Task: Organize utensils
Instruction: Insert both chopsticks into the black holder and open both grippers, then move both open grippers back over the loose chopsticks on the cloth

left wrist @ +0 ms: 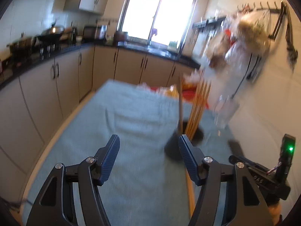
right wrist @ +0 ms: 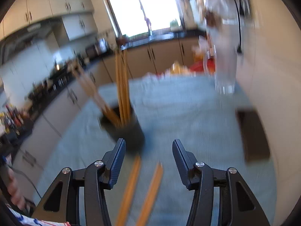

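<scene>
In the left wrist view my left gripper (left wrist: 149, 146) stands open over the blue-grey cloth (left wrist: 131, 116), with nothing between its fingers. A black utensil holder (left wrist: 172, 146) just past its right finger holds several yellow chopsticks (left wrist: 197, 107) and a wooden handle (left wrist: 181, 109). One loose chopstick (left wrist: 190, 194) lies on the cloth behind that finger. In the right wrist view my right gripper (right wrist: 148, 150) is open above two loose chopsticks (right wrist: 131, 184) lying on the cloth, untouched by the pads. The holder (right wrist: 129, 133) stands ahead and slightly left, with chopsticks and a wooden spatula (right wrist: 90, 88) in it.
A dark brown box (right wrist: 252, 135) lies by the wall on the right. A clear glass (right wrist: 223, 86) and packets stand at the table's far end. Kitchen cabinets (left wrist: 56, 86) run along the left. A black device with a green light (left wrist: 286, 150) shows at the right. Both views are motion-blurred.
</scene>
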A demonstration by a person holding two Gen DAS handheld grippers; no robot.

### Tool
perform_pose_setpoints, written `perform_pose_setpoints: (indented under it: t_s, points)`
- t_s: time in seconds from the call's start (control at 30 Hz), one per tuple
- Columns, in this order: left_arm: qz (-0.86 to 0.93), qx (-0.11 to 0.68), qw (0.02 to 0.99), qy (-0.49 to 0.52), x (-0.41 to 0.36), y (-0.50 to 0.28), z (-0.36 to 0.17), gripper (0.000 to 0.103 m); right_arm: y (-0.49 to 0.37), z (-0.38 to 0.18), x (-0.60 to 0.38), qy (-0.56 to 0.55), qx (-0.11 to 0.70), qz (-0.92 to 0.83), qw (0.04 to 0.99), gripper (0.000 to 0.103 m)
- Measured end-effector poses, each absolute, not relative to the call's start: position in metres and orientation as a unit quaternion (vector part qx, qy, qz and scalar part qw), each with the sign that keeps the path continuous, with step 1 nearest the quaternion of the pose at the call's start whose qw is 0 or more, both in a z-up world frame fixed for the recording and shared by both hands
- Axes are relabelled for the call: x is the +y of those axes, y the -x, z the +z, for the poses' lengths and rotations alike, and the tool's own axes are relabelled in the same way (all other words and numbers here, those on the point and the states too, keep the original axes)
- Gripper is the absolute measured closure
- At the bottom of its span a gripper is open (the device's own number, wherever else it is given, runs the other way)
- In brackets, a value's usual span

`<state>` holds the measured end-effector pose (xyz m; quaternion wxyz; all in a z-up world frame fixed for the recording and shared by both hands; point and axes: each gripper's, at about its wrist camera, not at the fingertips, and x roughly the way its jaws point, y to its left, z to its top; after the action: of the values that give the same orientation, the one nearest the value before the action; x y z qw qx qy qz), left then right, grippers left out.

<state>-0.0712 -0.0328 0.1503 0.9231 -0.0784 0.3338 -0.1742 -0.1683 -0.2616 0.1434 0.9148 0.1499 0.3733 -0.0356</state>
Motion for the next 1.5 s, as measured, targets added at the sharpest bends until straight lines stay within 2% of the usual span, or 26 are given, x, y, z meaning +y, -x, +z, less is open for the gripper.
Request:
perform_pose_setpoints:
  t_s: [0.1, 0.17, 0.2, 0.7, 0.77, 0.83, 0.9, 1.17, 1.23, 1.3, 1.5]
  points:
    - [-0.184, 0.372, 0.907, 0.068, -0.036, 0.089, 0.115, 0.039, 0.184, 0.102, -0.257, -0.141, 0.418, -0.032, 0.897, 0.049]
    - [-0.190, 0.386, 0.901, 0.051, -0.042, 0.097, 0.098, 0.039, 0.191, 0.081, -0.251, -0.122, 0.440, -0.033, 0.889, 0.061]
    - [-0.193, 0.392, 0.898, 0.041, -0.046, 0.101, 0.092, 0.039, 0.193, 0.075, -0.248, -0.115, 0.447, -0.032, 0.886, 0.063]
    - [-0.240, 0.416, 0.876, -0.046, -0.112, 0.118, 0.063, 0.040, 0.183, 0.062, -0.217, -0.036, 0.460, -0.058, 0.885, 0.064]
    - [-0.248, 0.422, 0.870, -0.056, -0.121, 0.116, 0.058, 0.043, 0.181, 0.058, -0.215, -0.024, 0.468, -0.058, 0.882, 0.066]
    - [-0.253, 0.433, 0.863, -0.068, -0.128, 0.113, 0.052, 0.055, 0.183, 0.057, -0.220, -0.030, 0.469, -0.063, 0.880, 0.071]
    - [-0.262, 0.447, 0.852, -0.075, -0.137, 0.109, 0.044, 0.061, 0.189, 0.056, -0.235, -0.052, 0.468, -0.082, 0.878, 0.071]
    - [-0.296, 0.456, 0.836, -0.073, -0.164, 0.104, 0.034, 0.065, 0.211, 0.056, -0.268, -0.090, 0.444, -0.084, 0.887, 0.072]
    - [-0.297, 0.464, 0.831, -0.080, -0.171, 0.101, 0.029, 0.083, 0.211, 0.056, -0.267, -0.086, 0.443, -0.084, 0.888, 0.072]
    - [-0.294, 0.473, 0.826, -0.085, -0.175, 0.097, 0.023, 0.090, 0.210, 0.056, -0.267, -0.084, 0.443, -0.084, 0.889, 0.071]
    - [-0.282, 0.474, 0.828, -0.096, -0.178, 0.095, 0.019, 0.092, 0.214, 0.056, -0.273, -0.111, 0.436, -0.073, 0.890, 0.071]
